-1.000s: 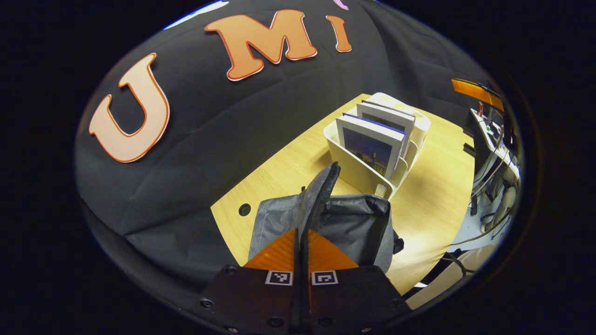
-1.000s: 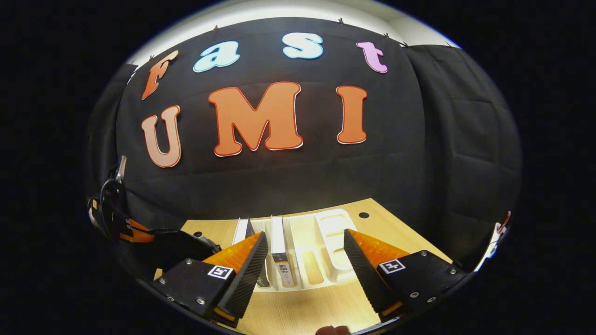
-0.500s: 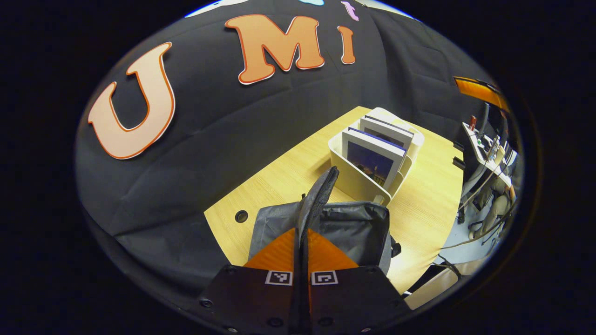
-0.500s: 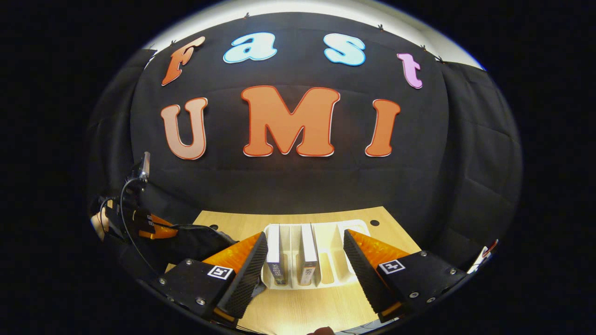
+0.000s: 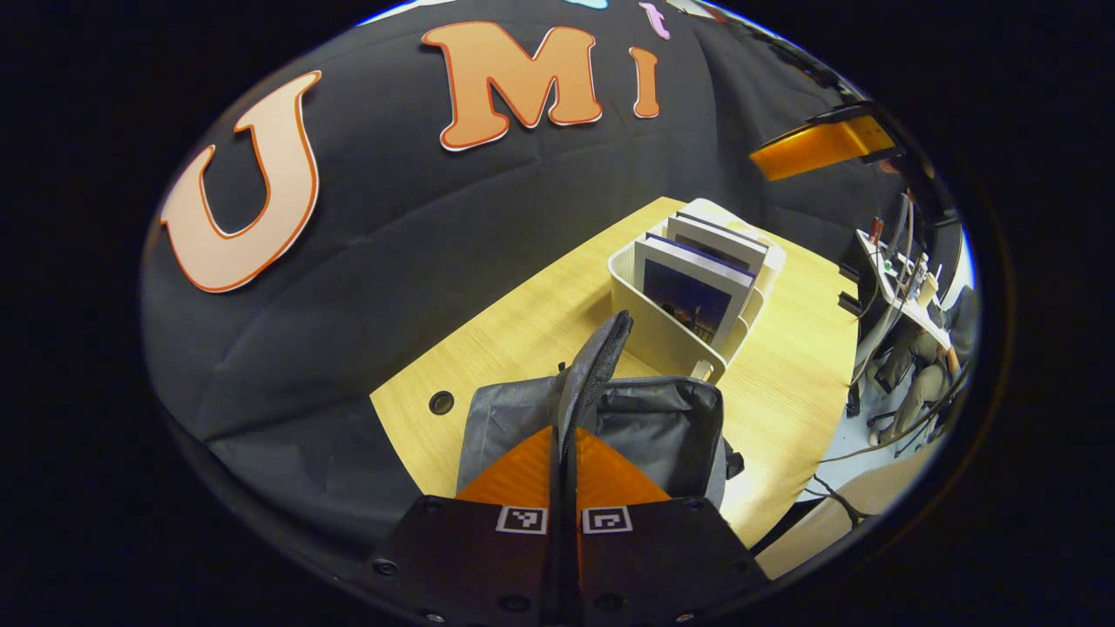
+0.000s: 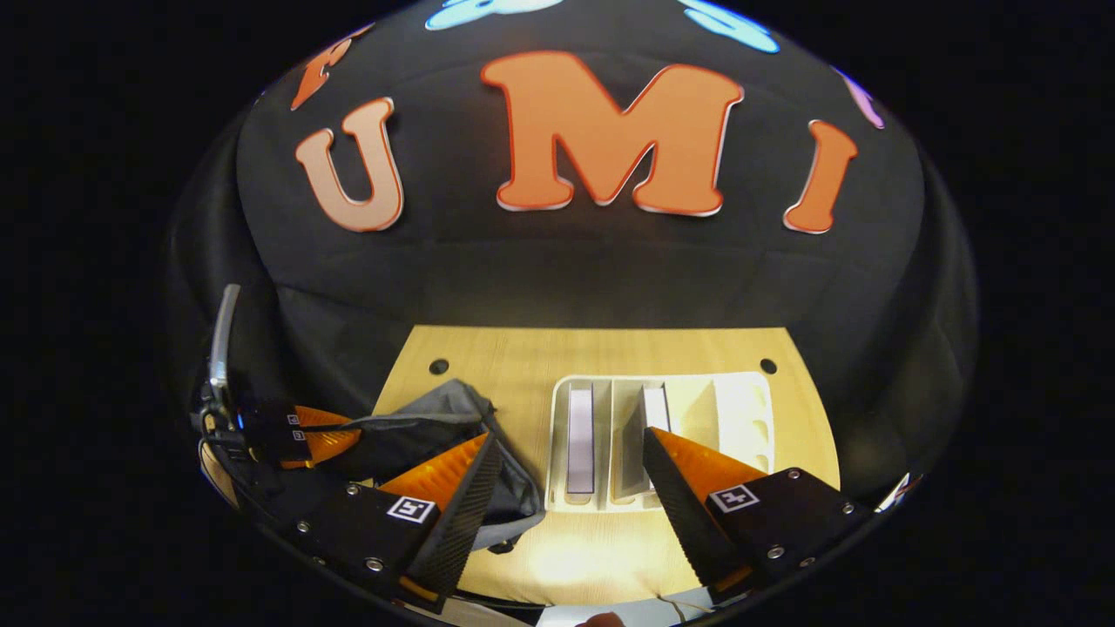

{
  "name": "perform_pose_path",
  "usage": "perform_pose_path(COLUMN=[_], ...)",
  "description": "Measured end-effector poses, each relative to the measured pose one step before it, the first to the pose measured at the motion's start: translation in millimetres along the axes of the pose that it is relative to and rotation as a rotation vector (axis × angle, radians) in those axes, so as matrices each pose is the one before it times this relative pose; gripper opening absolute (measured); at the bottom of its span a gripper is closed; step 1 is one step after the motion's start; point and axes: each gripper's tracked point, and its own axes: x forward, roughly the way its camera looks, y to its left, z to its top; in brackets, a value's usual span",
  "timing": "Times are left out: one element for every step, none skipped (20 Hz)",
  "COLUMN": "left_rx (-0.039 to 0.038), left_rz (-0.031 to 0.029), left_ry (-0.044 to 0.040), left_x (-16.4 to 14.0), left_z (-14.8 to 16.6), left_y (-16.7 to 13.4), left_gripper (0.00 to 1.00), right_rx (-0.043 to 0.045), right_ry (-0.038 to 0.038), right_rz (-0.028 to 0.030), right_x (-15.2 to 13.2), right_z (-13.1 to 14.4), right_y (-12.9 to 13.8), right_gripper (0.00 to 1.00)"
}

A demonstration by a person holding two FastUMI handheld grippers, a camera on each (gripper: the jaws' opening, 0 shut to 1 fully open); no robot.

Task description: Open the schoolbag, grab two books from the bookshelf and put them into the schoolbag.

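Grey schoolbag (image 5: 662,427) open, two books (image 5: 692,292) upright in bookshelf (image 5: 662,335)

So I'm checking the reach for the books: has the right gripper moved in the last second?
Yes. The right gripper has risen and tipped down: the bookshelf now shows from above, farther up its view.

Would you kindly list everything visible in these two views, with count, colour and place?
schoolbag: one, grey, near end of the table, mouth open, flap held up
bookshelf: one, cream, slotted, on the table beside the schoolbag
books: two, white-edged with dark covers, upright in separate bookshelf slots
table: one, light wood, with round cable holes
left gripper: one, orange fingers on a black body, shut on the schoolbag's flap
right gripper: one, orange fingers with black ribbed pads, open, above the bookshelf
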Motion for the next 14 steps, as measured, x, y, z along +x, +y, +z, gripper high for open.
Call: perform_pose_path(left_rx=[-0.0063, -0.00517, -0.0071, -0.00986, -0.01519, -0.01491, -0.00823, -0.00606, -0.00489, -0.00497, -0.00623, -0.00612, -0.00421, -0.00421], left_rz=[0.00122, 0.00483, 0.00664, 0.00258, -0.00355, -0.00374, -0.00097, 0.00138, -0.00048, 0.00174, 0.00069, 0.00018, -0.00021, 0.00254], left_ry=[0.00381, 0.00388, 0.00415, 0.00518, 0.00551, 0.00455, 0.00219, 0.0023, 0.00086, 0.00127, 0.00362, 0.00277, 0.00448, 0.00303], left_x=[1.07, 0.47, 1.23, 1.19, 0.42, 0.33, 0.23, 1.2, -0.56, 1.24, 0.57, 0.64, 1.82, 1.44], left_z=[-0.19, -0.19, -0.32, -0.08, -1.84, -0.76, -1.1, 0.08, -0.58, 0.73, -0.71, -0.06, -1.38, 1.2], left_y=[-0.01, 1.82, 2.19, 0.18, -0.27, -0.94, -0.83, -1.53, -0.78, -0.63, -0.87, 0.26, -0.31, 0.25], left_gripper=[0.01, 0.01, 0.01, 0.01, 0.01, 0.01, 0.01, 0.01, 0.01, 0.01, 0.01, 0.01, 0.01, 0.01], right_rx=[-0.00509, 0.00114, 0.00416, 0.00309, 0.001, 0.00438, -0.00251, -0.00344, -0.00264, 0.00346, 0.00669, -0.00244, -0.00583, -0.00321], right_ry=[0.05512, 0.05087, 0.04376, 0.03694, 0.03659, 0.03077, 0.03334, 0.02499, 0.02489, 0.02625, 0.0211, 0.02453, 0.01749, 0.01778], right_rz=[0.00327, 0.00873, 0.00861, 0.00643, 0.0021, -0.00344, -0.00632, -0.01116, -0.00598, -0.0032, 0.00206, -0.00867, -0.01502, -0.00555], right_x=[14.62, 15.17, 13.44, 14.28, 12.11, 16.54, 13.19, 12.11, 9.39, 7.88, 9.72, 9.05, 8.48, 8.07], right_z=[-1.88, -0.03, 0.35, 0.58, 0.41, -1.35, -0.88, -0.15, -0.28, -2.43, -1.16, -1.88, -0.64, -1.62], right_y=[0.59, 0.24, -0.19, 1.13, 0.23, -0.2, -2.54, -3.85, -2.29, -1.38, 1.09, -2.98, -3.92, -0.66], right_gripper=[0.98, 0.98, 0.99, 0.99, 0.99, 0.99, 0.99, 0.99, 0.99, 0.99, 0.99, 0.99, 0.99, 0.99])
